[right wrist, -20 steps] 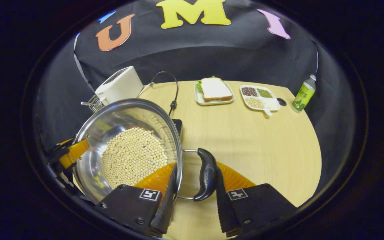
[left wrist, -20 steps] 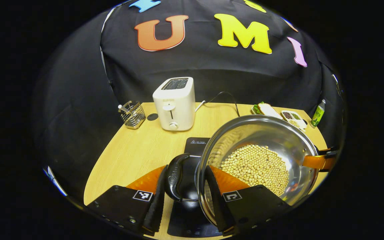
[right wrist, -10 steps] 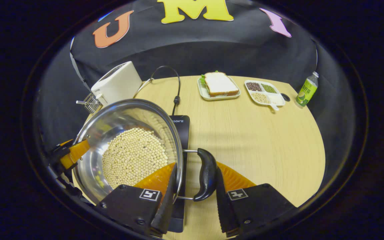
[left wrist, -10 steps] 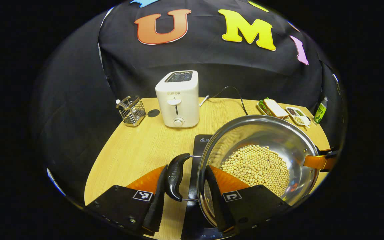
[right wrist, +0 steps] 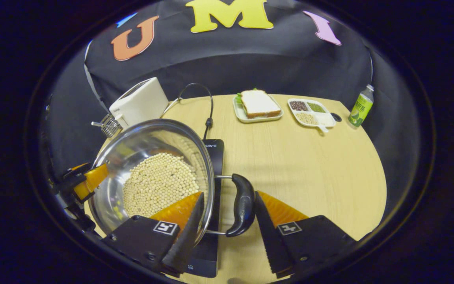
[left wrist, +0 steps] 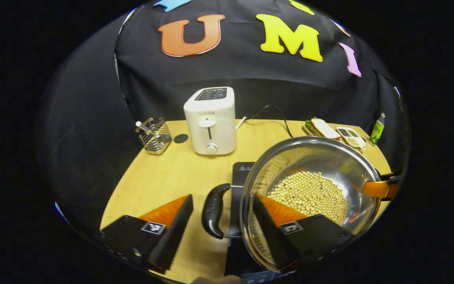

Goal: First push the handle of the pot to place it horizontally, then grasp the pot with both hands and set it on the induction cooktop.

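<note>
Wooden table point(right wrist: 309, 165), lower left: your bean-filled steel pot point(right wrist: 152, 173) sits on the cooktop point(right wrist: 214, 157). Heavy and slick, so take the side handles point(right wrist: 242, 205). Both jaws are spread, pinching nothing.

Steel pot point(left wrist: 309, 157) of beans sits on black cooktop point(right wrist: 211, 244).

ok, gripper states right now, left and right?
Left gripper: open, jaws apart either side of the pot's left handle, not pressing it.
Right gripper: open, jaws apart around the pot's right handle, not clamped.
</note>
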